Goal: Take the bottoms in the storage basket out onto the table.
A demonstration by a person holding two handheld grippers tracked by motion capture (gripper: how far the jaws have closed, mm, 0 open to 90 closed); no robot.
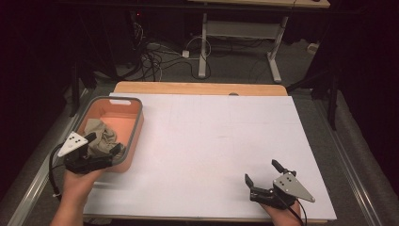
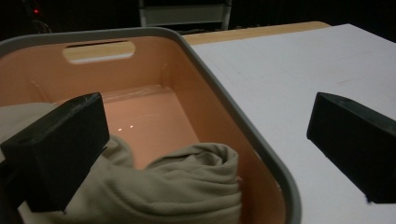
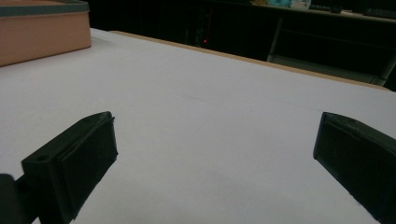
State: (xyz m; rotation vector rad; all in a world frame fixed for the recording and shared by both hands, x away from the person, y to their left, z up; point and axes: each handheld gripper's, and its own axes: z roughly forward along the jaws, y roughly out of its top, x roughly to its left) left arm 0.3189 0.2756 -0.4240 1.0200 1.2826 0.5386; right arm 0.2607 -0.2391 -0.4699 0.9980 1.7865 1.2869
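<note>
Right gripper (image 1: 263, 175) low at near right edge of counter (image 1: 211, 136), fingers wide apart, nothing between them. Left gripper (image 1: 104, 143) at near end of bin (image 1: 136, 127), fingers spread, one inside above the cloth (image 1: 99, 134), the other outside past the rim. Beige cloth lies bunched in the bin's near half; far half bare.

Tabletop (image 1: 211, 141): white sheet over a wooden top, wood edge showing at the far side.
Floor cables (image 1: 155, 59): dark tangle on grey carpet beyond the tabletop.
Second desk (image 1: 240, 33): white metal legs, standing farther back.
</note>
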